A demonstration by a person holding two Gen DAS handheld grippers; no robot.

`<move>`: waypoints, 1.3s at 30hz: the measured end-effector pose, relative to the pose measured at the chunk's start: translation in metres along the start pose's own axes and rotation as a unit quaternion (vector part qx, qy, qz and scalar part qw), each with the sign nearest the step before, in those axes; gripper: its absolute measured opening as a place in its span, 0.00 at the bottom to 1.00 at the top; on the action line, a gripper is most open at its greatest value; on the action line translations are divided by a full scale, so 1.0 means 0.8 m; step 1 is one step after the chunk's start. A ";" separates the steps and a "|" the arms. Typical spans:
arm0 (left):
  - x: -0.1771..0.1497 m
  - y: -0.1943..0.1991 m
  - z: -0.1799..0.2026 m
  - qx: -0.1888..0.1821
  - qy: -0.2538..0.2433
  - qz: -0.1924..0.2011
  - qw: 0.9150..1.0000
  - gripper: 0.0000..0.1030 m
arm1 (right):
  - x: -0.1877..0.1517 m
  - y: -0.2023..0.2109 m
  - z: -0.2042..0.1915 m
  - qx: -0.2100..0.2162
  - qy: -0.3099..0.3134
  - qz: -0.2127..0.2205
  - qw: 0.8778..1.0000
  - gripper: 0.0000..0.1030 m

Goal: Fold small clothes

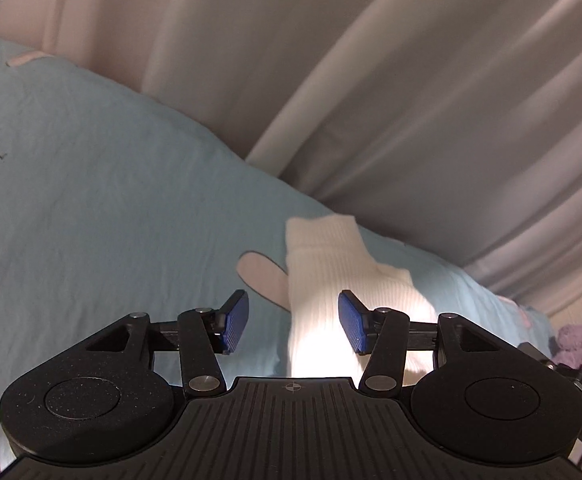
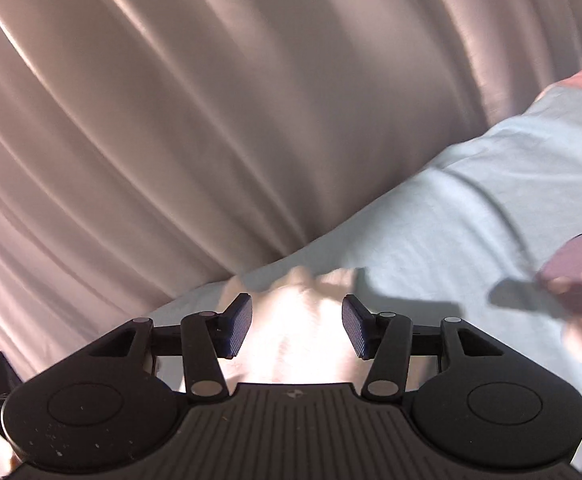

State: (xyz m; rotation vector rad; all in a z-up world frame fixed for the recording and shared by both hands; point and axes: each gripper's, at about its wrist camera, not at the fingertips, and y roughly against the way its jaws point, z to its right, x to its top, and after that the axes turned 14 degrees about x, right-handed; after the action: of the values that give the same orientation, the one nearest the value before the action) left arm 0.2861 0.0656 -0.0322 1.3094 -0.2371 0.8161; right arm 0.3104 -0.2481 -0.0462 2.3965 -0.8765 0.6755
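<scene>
A white ribbed sock (image 1: 331,276) lies flat on a light blue bedsheet (image 1: 111,200), cuff pointing away, foot part running under my left gripper (image 1: 293,322). The left gripper is open, its blue pads on either side of the sock, just above it. In the right wrist view the white sock (image 2: 295,320) is bright and blurred between the blue pads of my right gripper (image 2: 296,328), which is open and holds nothing. The sock's near end is hidden under both gripper bodies.
Grey-white curtains (image 1: 411,100) hang behind the bed in both views. The sheet has pink patches (image 1: 261,276) and handwriting at the left. A purple dotted cloth (image 2: 579,276) lies to the right. A purple fuzzy item (image 1: 575,340) sits at the far right.
</scene>
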 end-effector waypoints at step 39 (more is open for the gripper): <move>-0.114 0.034 0.020 0.029 -0.115 0.037 0.992 0.77 | -0.129 0.066 -0.029 -0.073 0.099 -0.074 0.990 0.31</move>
State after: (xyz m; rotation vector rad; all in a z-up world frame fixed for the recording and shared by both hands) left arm 0.2087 0.0153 -0.0608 1.4581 -0.4494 0.7387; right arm 0.1987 -0.2239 -0.0757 2.1954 -0.6352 0.7489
